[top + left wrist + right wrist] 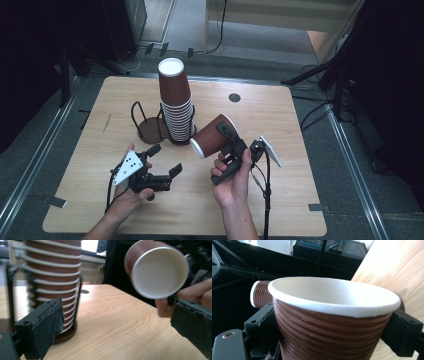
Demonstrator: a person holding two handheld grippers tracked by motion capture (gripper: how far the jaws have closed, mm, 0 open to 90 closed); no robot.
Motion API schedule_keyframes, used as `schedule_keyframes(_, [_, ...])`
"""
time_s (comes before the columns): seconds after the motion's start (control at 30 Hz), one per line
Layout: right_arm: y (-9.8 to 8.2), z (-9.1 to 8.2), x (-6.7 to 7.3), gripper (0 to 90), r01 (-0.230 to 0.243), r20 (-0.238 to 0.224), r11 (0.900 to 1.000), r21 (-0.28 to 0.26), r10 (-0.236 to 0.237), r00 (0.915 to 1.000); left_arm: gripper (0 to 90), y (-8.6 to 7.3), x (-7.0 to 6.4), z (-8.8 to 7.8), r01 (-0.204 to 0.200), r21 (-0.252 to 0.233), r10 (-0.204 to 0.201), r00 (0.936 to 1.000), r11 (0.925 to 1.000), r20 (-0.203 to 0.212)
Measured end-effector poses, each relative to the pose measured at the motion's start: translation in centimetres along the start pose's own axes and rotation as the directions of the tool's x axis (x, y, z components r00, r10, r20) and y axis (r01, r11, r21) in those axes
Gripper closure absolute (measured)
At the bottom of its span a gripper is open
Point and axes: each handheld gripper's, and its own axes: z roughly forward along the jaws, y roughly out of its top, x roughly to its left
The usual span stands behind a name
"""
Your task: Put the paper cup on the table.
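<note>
Cup (212,135) pinched sideways in the right gripper (235,145) could crumple or slip. Left gripper (165,160), jaws spread empty, risks toppling the nearby stack (176,102).

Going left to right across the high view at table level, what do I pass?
Left hand-held gripper, open → empty wire cup holder → stack of upturned brown cups in its holder → single brown cup held tilted → right hand-held gripper, shut on that cup.

blk grippers (164,160), grey dotted plate (128,166), blk cables (266,195)
</note>
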Motion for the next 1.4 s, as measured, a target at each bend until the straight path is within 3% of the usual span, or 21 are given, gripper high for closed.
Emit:
schedule_keyframes(0.23, [0.0,-0.2,0.8,12.0,0.074,-0.025,0.996,-0.038,-0.075,0.9968,0.0,-0.7,1.8,-1.6,0.021,0.011,-0.021,0.9984,0.9997,-0.052])
schedule_keyframes(0.33, [0.1,-0.2,0.9,12.0,0.121,-0.022,0.992,-0.032,-0.121,0.9923,0.0,-0.8,2.3,-2.2,0.023,0.011,-0.022,0.9976,0.9997,-0.066])
schedule_keyframes(0.4, [0.1,-0.2,1.1,12.0,0.163,-0.008,0.986,-0.024,-0.164,0.9865,0.0,-1.0,2.6,-2.6,0.023,0.015,-0.022,0.9968,0.9996,-0.076])
schedule_keyframes(0.53, [0.0,-0.1,1.4,12.0,0.205,-0.004,0.978,-0.042,-0.205,0.9787,0.0,-1.2,3.2,-3.3,0.025,0.02,-0.023,0.9951,0.9995,-0.096])
schedule_keyframes(0.73, [0.2,-0.1,1.4,12.0,0.244,-0.036,0.966,-0.088,-0.248,0.968,0.0,-1.4,4.2,-4.4,0.036,0.026,-0.033,0.9915,0.999,-0.126])
schedule_keyframes(0.9, [0.2,-0.2,1.6,12.0,0.307,-0.016,0.942,-0.136,-0.312,0.9499,0.0,-1.7,5.0,-5.3,0.036,0.038,-0.03,0.9884,0.9986,-0.149])
schedule_keyframes(1.0, [0.3,-0.2,1.6,12.0,0.369,0.015,0.916,-0.159,-0.372,0.9283,0.0,-1.7,5.5,-5.9,0.041,0.035,-0.035,0.9858,0.9985,-0.164])
schedule_keyframes(1.07, [0.4,-0.1,1.6,12.0,0.42,0.044,0.89,-0.176,-0.42,0.9067,0.0,-1.7,5.8,-6.1,0.056,0.026,-0.05,0.9825,0.9981,-0.18])
schedule_keyframes(1.1, [0.5,-0.1,1.5,12.0,0.453,0.057,0.872,-0.184,-0.451,0.8909,0.0,-1.6,6.0,-6.3,0.056,0.028,-0.05,0.9809,0.998,-0.188])
schedule_keyframes(1.17, [0.6,-0.2,1.5,11.9,0.531,0.108,0.823,-0.202,-0.521,0.8469,0.0,-1.5,6.3,-6.6,0.066,0.018,-0.061,0.978,0.9976,-0.199])
schedule_keyframes(1.2, [0.7,-0.2,1.4,12.0,0.555,0.131,0.806,-0.205,-0.54,0.8316,0.0,-1.5,6.4,-6.7,0.072,0.011,-0.068,0.9767,0.9973,-0.203])
schedule_keyframes(1.27, [1.0,-0.2,1.2,11.9,0.573,0.153,0.791,-0.214,-0.553,0.8192,0.0,-1.3,6.7,-6.9,0.076,0.005,-0.073,0.9747,0.9971,-0.211])
schedule_keyframes(1.4, [1.3,-0.2,0.9,11.9,0.619,0.197,0.753,-0.223,-0.587,0.7849,0.0,-1.2,7.2,-7.3,0.078,-0.005,-0.077,0.9689,0.9969,-0.235])
